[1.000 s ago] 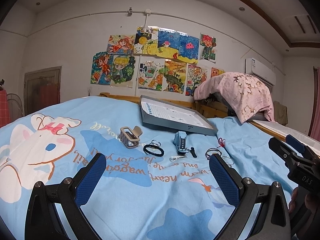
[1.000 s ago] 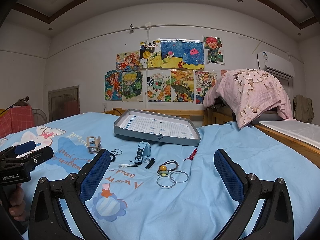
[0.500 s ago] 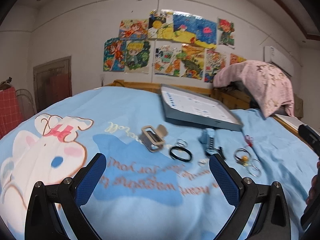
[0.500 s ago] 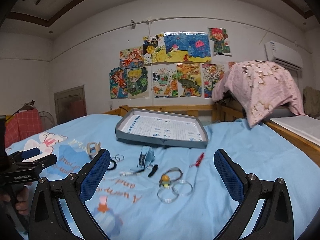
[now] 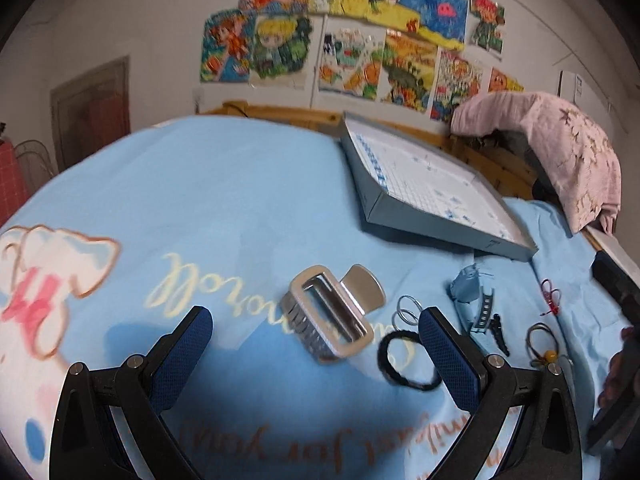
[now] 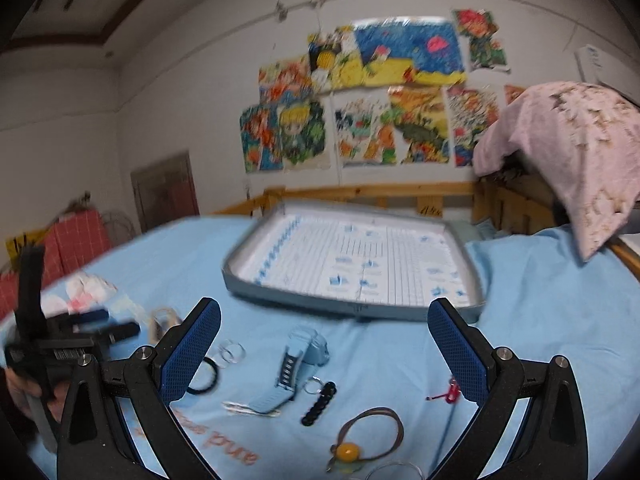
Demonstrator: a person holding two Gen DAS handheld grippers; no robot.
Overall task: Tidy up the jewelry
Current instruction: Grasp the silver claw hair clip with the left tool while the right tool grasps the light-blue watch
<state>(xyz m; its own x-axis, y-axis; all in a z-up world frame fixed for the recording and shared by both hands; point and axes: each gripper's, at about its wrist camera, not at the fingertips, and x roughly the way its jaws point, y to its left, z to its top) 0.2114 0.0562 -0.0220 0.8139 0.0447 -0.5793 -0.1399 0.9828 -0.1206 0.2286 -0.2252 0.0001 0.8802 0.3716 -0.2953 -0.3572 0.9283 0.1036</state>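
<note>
Jewelry lies scattered on a blue bedsheet. In the left wrist view my open left gripper (image 5: 316, 332) hovers just over a silver-grey hair claw clip (image 5: 330, 314); a black hair tie (image 5: 406, 360), two clear rings (image 5: 406, 310) and a pale blue watch (image 5: 470, 292) lie to its right. In the right wrist view my open right gripper (image 6: 324, 340) faces the blue watch (image 6: 298, 360), a black clip (image 6: 320, 402), a cord bracelet with a yellow bead (image 6: 370, 434) and a red knot charm (image 6: 450, 392). A grey shallow tray (image 6: 352, 308) lies behind them.
The tray's grey wall (image 5: 436, 226) also shows at right in the left wrist view. A pink flowered cloth (image 6: 568, 152) hangs over the wooden bed rail at right. The left gripper (image 6: 76, 340) shows at the left edge of the right wrist view.
Both grippers have moved forward and down toward the jewelry. The left one has closed in on the hair claw clip; the right one has neared the watch. Both stay open.
</note>
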